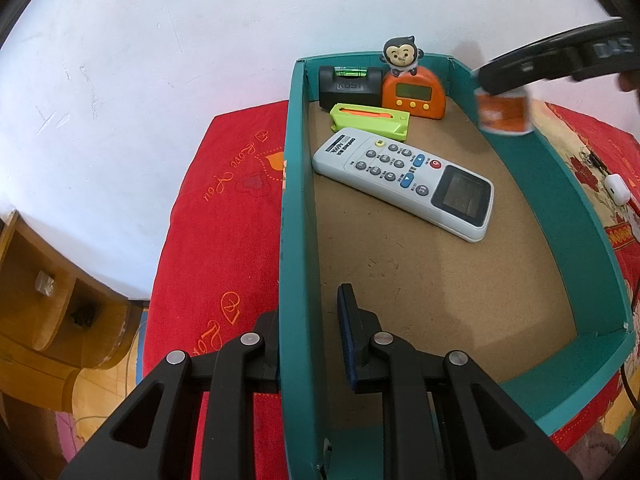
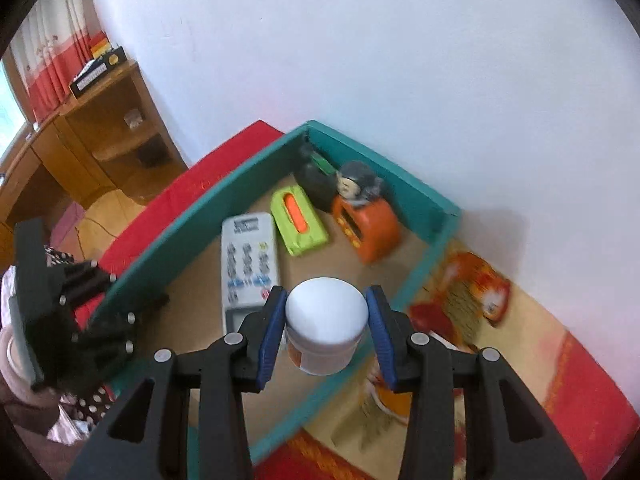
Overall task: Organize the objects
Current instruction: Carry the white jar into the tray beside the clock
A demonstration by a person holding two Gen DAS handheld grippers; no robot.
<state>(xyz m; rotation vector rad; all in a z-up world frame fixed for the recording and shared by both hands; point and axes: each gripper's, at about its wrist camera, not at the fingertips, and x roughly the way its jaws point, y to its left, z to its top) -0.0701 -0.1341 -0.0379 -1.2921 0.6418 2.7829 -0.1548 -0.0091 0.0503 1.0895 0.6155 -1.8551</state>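
A teal cardboard box [image 1: 294,200] lies on a red blanket. In it are a white remote [image 1: 404,184], a green case [image 1: 370,120], a black level [image 1: 350,86] and an orange timer [image 1: 414,96] with a monkey figure on top. My left gripper [image 1: 308,340] is shut on the box's left wall, one finger inside and one outside. My right gripper [image 2: 326,328] is shut on a white jar [image 2: 326,320] with an orange label, held above the box's right side. In the left wrist view the jar [image 1: 504,114] hangs blurred over the right wall.
The red blanket [image 1: 224,208] surrounds the box, with a patterned yellow part [image 2: 520,340] to the right. A white earbud case [image 1: 616,188] lies there. A wooden shelf unit [image 2: 100,128] stands at the left against the white wall.
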